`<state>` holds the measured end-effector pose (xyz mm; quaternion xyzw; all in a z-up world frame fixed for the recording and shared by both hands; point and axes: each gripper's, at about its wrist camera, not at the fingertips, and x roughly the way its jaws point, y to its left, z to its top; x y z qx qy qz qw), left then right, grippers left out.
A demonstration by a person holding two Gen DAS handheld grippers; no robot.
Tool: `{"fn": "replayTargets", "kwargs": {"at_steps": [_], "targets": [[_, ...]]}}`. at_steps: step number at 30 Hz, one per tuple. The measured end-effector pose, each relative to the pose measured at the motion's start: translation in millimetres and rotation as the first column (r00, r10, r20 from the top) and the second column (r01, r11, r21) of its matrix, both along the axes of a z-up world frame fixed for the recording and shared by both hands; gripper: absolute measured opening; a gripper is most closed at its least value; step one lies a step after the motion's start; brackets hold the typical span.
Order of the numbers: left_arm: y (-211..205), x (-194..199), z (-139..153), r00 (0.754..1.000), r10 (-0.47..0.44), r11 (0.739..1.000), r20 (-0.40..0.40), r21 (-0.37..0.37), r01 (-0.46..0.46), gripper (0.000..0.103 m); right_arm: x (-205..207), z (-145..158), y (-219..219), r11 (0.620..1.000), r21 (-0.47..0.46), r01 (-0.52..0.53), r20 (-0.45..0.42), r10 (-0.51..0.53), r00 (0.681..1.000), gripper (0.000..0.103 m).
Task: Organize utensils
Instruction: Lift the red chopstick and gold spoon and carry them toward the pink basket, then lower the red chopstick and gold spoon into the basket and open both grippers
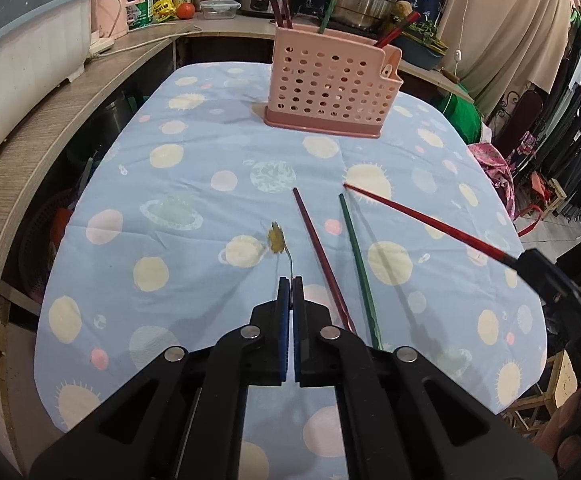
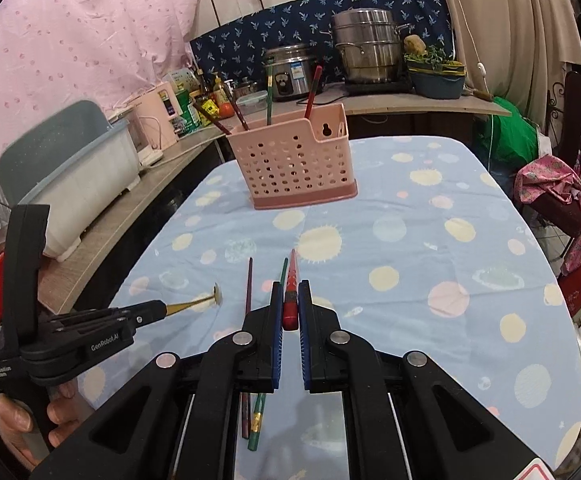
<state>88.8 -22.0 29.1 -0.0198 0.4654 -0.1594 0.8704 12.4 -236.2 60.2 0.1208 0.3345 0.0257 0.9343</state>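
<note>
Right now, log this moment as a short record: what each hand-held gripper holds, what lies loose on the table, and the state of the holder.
left hand-held gripper: shut on a thin gold utensil with a flower-shaped end
right hand-held gripper: shut on a red chopstick
loose on tablecloth: one maroon chopstick, one green chopstick, side by side
pink holder: upright at the table's far end, several chopsticks already in it

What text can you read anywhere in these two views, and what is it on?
"GenRobot.AI": left hand-held gripper, on its body.
"Data Acquisition System": same gripper, on its handle.
"DAS": partial letters on the right hand-held gripper body.
Bottles and rice cooker labels: too blurred to read.
</note>
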Motion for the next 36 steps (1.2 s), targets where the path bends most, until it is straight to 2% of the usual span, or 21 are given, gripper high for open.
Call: {"fn": "replayTargets", "kwargs": {"at_steps": [7, 15, 26, 30, 36], "targets": [[-1.7, 11.7, 22.2, 0.999, -0.010, 1.000, 0.032, -0.005, 0.010, 0.001, 19.8, 25.1, -8.4, 1.000, 0.027, -0.001, 0.064, -0.001, 0.998, 0.007], [-3.3, 33.3, 44.5, 0.998, -0.018, 1.000, 0.053, -0.012, 0.018, 0.001, 42.5, 58.0, -14.3, 1.000, 0.017, 0.006, 0.143, -0.008, 0.990, 0.007], [-7.5, 61.2, 81.6, 0.995, -0.041, 0.999, 0.093, -0.028, 0.044, 0.001, 68.4, 89.2, -24.7, 1.000, 0.017, 0.015, 0.208, -0.018, 0.978, 0.007], [-10.8, 75.5, 101.1, 0.993, -0.054, 0.997, 0.103, -0.055, 0.060, 0.001, 79.7, 105.3, -32.8, 0.999, 0.032, 0.025, 0.242, -0.032, 0.970, 0.007], [-20.0, 99.4, 141.7, 0.983, -0.072, 0.994, 0.171, -0.073, 0.086, 0.001, 105.7, 137.3, -48.6, 0.996, 0.079, 0.041, 0.308, -0.063, 0.949, 0.007]]}}
